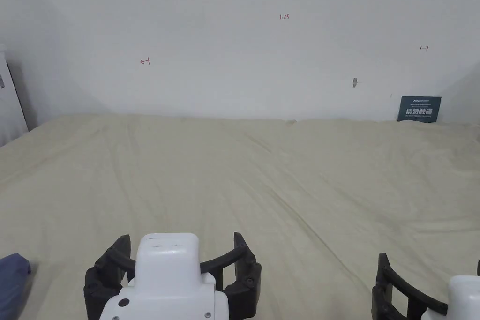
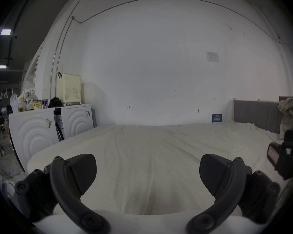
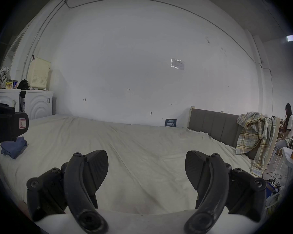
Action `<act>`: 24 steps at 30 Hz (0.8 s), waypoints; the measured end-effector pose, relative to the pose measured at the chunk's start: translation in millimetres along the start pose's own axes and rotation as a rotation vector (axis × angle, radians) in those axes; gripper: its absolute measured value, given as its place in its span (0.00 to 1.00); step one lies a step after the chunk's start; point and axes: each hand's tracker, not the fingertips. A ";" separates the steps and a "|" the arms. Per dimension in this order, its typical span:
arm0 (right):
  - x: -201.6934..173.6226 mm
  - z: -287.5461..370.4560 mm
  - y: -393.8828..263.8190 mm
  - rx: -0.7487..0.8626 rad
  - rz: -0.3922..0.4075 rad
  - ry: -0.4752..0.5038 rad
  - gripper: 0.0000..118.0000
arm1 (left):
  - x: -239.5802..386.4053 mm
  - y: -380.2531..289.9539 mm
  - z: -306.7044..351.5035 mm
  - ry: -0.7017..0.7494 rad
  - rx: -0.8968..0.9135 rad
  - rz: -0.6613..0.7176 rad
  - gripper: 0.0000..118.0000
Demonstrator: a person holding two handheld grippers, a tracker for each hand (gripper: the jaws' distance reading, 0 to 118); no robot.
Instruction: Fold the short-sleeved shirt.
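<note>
Head view looks across a wide bed (image 1: pixel 262 180) covered in a pale, creased sheet, with a white wall behind it. At the lower left edge of that frame lies a small heap of blue cloth (image 1: pixel 13 283), most of it cut off by the border. In the right gripper view the same blue cloth sits at the middle left of the frame, bunched up on the sheet, not spread out. I take it for the short-sleeved shirt, though no sleeve or collar can be made out.

Judging by this, the folding has not begun: the cloth is crumpled, nothing is laid flat, and no fold line shows. Everything is left to do: pick the garment up, spread it on the open sheet, then fold the sleeves and body.

The left tool (image 2: pixel 147 173) has its jaws wide apart in the left gripper view, bare sheet between them, nothing gripped and no sign of it touching the bed. In the head view it sits at the bottom, left of centre, with the blue cloth near it, off to its left.

The right tool (image 3: pixel 146 170) is likewise spread wide in its own view, empty, over plain sheet. In the head view it sits at the lower right corner, well apart from the cloth.

A plaid garment (image 3: pixel 254 136) hangs over the grey headboard (image 3: pixel 213 126) at the right of the right gripper view.
</note>
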 end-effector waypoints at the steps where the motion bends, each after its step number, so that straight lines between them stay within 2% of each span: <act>1: -0.2 -0.3 0.1 -0.001 0.000 -0.002 0.81 | -0.2 1.5 1.3 -0.013 -0.035 0.003 1.00; 14: 2.4 0.0 3.4 -0.001 -0.027 -0.015 0.81 | 1.1 -1.5 2.5 -0.039 -0.052 0.027 1.00; 24: 4.2 0.5 4.5 -0.001 -0.016 -0.037 0.81 | -14.1 3.1 -2.3 -0.014 -0.044 0.010 1.00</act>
